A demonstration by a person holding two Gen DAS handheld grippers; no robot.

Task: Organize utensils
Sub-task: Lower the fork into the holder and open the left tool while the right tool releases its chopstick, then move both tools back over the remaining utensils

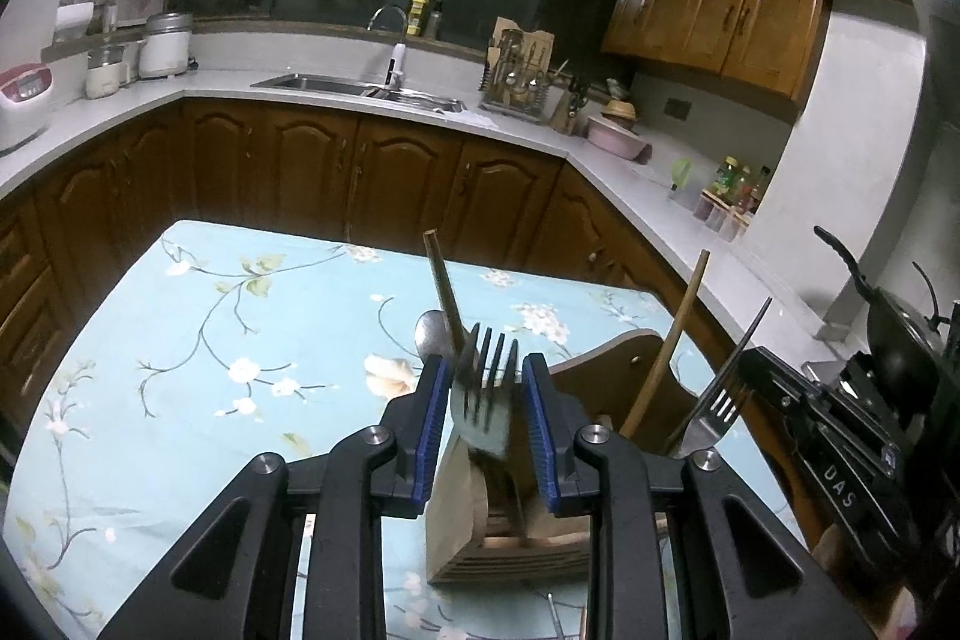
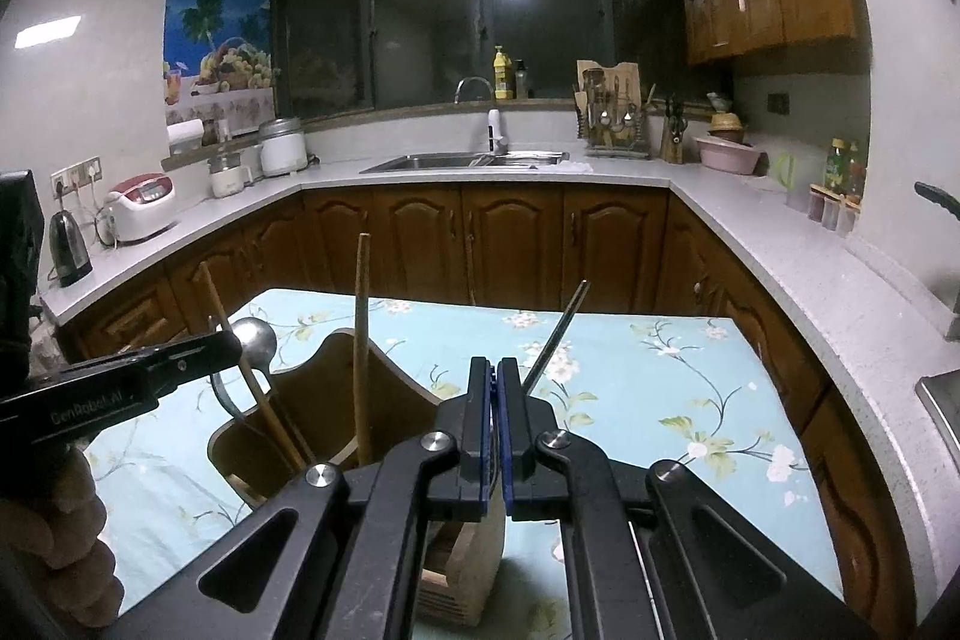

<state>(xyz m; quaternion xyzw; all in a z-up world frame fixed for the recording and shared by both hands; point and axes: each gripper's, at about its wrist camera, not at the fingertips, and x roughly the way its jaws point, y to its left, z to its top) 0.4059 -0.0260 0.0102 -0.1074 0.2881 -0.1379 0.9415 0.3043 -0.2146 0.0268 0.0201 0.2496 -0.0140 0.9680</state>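
Left gripper [image 1: 485, 394]: clamps a fork [image 1: 486, 388], tines up, above the wooden holder [image 1: 624, 388].
Right gripper [image 2: 498, 394]: pinches a second fork [image 1: 723, 400].
Stowed: chopsticks, spoon [image 1: 429, 331].
Remaining: both forks.

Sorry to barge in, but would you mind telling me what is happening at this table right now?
A person is sorting cutlery into a wooden utensil holder on the flowered tablecloth, with a gripper in each hand. The left gripper has a fork between its blue pads, tines up, above the holder. The right gripper is shut on a second fork, handle pointing up. A spoon and wooden sticks already stand in the holder.
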